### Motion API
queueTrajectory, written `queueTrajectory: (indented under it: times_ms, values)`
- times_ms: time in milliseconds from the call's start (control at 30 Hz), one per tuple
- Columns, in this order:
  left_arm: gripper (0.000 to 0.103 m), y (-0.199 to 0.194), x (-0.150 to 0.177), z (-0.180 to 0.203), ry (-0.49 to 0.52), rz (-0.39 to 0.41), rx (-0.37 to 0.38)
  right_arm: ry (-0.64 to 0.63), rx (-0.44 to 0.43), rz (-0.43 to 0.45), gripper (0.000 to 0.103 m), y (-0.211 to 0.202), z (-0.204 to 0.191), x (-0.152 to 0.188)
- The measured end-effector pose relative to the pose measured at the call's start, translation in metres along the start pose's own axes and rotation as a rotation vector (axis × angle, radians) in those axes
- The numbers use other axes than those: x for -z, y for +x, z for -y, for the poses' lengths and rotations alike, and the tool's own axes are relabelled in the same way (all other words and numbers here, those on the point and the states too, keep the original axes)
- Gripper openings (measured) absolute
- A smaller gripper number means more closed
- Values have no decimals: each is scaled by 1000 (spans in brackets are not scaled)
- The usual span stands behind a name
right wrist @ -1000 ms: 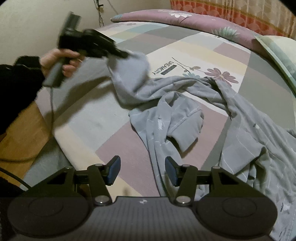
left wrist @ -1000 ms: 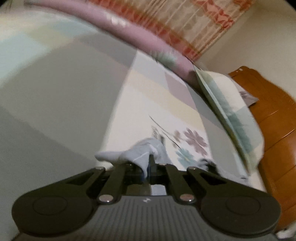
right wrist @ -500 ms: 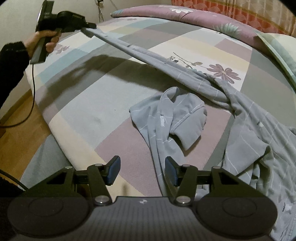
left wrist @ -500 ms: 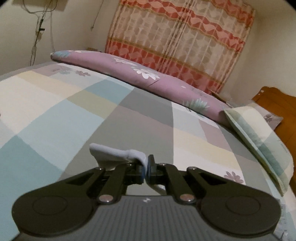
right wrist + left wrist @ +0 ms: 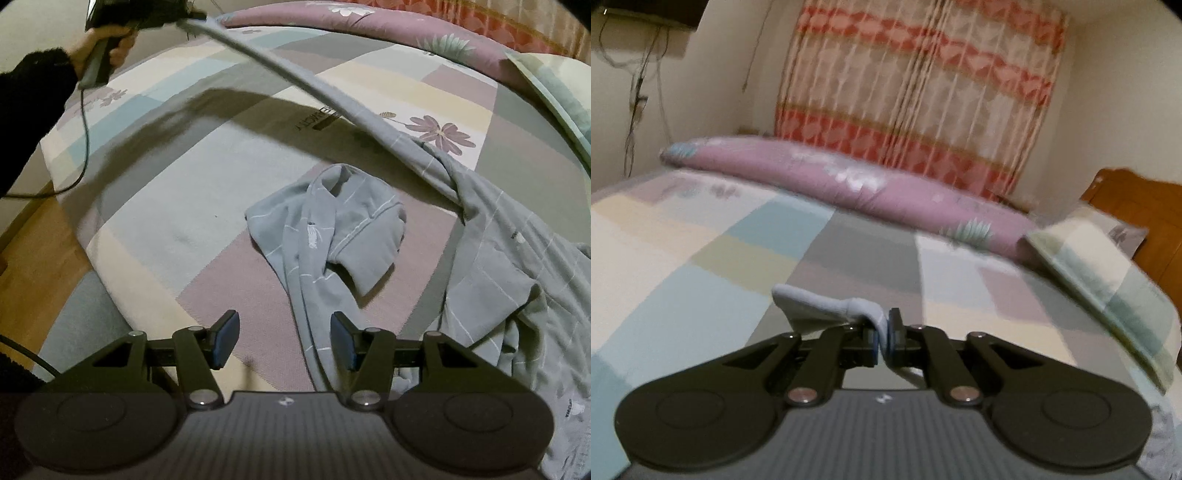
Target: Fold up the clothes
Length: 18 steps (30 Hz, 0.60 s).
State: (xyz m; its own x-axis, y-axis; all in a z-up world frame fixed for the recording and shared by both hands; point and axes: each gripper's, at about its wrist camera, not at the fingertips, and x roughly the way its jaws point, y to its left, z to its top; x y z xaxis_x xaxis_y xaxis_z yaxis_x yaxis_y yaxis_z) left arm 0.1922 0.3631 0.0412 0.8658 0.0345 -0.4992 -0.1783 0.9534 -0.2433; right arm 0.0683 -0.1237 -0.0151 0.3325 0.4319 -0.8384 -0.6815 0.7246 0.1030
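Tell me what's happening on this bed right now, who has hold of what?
A person is sorting out a grey garment on a patchwork bedspread. The left gripper is shut on the garment's cuff, raised so that the sleeve runs taut above the bed. The right gripper is open and holds nothing, poised over the crumpled part lying on the bed. Nothing is folded yet.

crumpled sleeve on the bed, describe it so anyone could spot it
Start at the patchwork bedspread, near its middle. The crumpled sleeve lies bunched there, ahead of the open right tongs. Unlike the other sleeve, stretched taut up to the left tongs, it lies slack.
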Motion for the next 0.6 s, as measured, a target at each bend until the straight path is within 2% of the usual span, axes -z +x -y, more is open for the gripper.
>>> queueTrajectory:
  times_ms: [33, 133, 200, 267, 333, 400, 467, 600]
  values:
    - [11, 4, 7, -6, -4, -36, -23, -1, -2, -2, 60, 1, 0, 0]
    - [14, 24, 37, -28, -56, -230, -81, -8, -7, -3, 60, 4, 1, -3]
    - [15, 31, 56, -37, -55, -317, -117, -17, -3, 2, 60, 3, 1, -6]
    - [15, 32, 71, -38, -28, -365, -124, -26, 9, 10, 60, 1, 4, -10]
    - [21, 30, 81, -33, 32, -421, -140, -37, 26, 17, 60, -2, 9, -15]
    - [38, 24, 86, -24, 137, -441, -168, -49, 47, 23, 60, -4, 15, -21]
    - [49, 18, 89, -17, 238, -466, -197, -67, 66, 30, 60, -5, 21, -30]
    - [49, 3, 86, -18, 260, -482, -228, -120, 105, 42, 60, 2, 36, -54]
